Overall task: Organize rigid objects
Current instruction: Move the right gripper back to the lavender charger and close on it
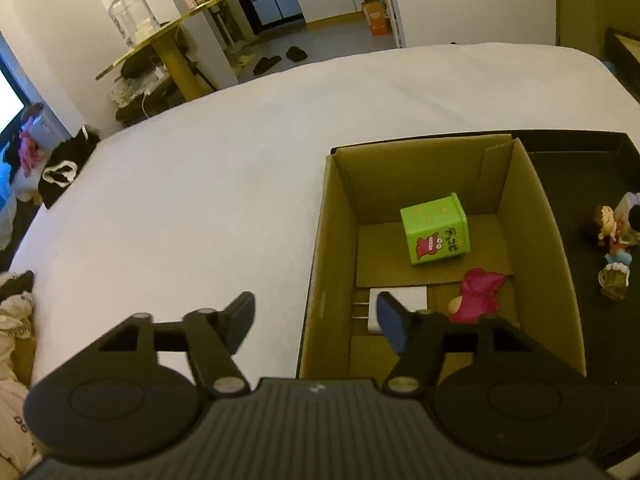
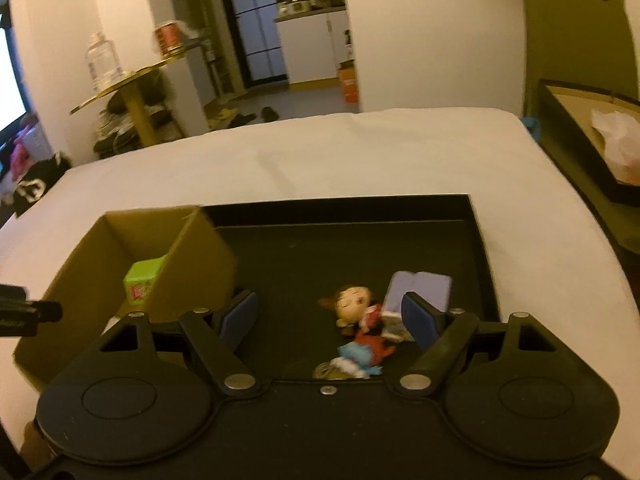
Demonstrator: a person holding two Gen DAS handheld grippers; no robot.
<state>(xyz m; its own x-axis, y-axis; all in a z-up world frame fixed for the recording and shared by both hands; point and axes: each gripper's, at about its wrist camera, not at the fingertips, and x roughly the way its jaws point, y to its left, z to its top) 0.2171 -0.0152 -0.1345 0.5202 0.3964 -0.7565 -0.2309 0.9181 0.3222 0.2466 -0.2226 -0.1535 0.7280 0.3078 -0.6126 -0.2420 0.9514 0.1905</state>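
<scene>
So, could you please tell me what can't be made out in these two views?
- White flat item in the cardboard box: left wrist view, partly behind the left tongs.
- Pink toy: its lower part is hidden likewise.
- Small figures in the black tray: right wrist view, blurred, cut off by the right tongs.

White bed (image 1: pixel 200 168), cardboard box (image 1: pixel 332 240), black tray (image 2: pixel 484 248) side by side

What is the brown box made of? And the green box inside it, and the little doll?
Brown box: looks like cardboard, matte tan, with folded flaps and creases.
Green box: smooth, with printed pictures; could be tin, plastic or coated card, hard to tell.
Doll: probably hard plastic or vinyl, painted, with a slightly shiny face.
</scene>
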